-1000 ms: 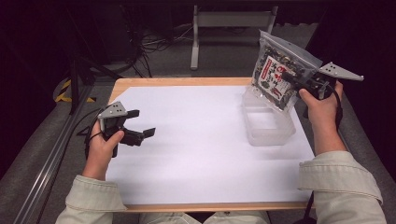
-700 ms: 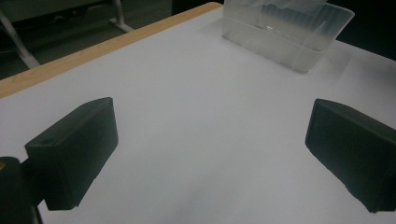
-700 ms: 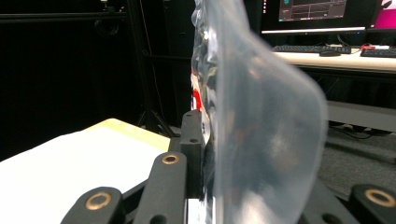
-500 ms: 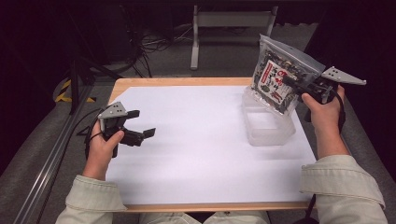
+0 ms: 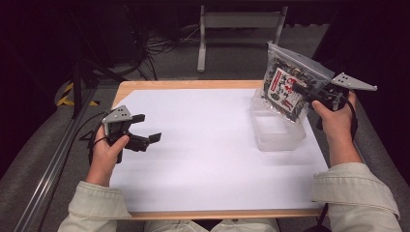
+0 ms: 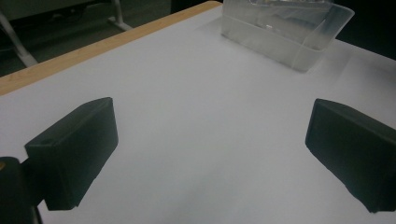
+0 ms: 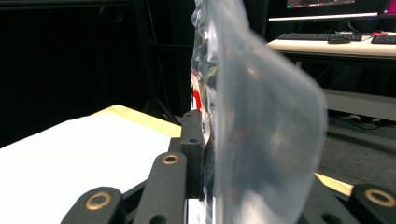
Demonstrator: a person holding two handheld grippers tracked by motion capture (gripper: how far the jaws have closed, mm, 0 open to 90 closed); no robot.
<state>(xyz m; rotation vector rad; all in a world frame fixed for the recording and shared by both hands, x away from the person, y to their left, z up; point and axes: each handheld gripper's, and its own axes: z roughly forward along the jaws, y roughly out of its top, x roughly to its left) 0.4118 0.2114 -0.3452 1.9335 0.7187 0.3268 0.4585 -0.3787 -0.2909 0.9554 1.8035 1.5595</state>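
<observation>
Your right tool (image 5: 303,91) is clamped on a clear zip bag (image 5: 290,83) of small dark parts, holding it in the air over the clear plastic bin (image 5: 278,126) near the surface's (image 5: 208,145) far right corner. Your left tool (image 5: 145,128) hovers by the left edge, jaws spread wide, holding nothing.

The tabletop (image 5: 193,84) shows pale wood at its edges under a matt white paper sheet (image 5: 212,145). The bin (image 5: 278,130) is clear, smooth plastic; the bag (image 5: 290,87) glossy film (probably plastic). Both grippers' jaws look matt black, and the sleeves (image 5: 355,188) are cloth.
</observation>
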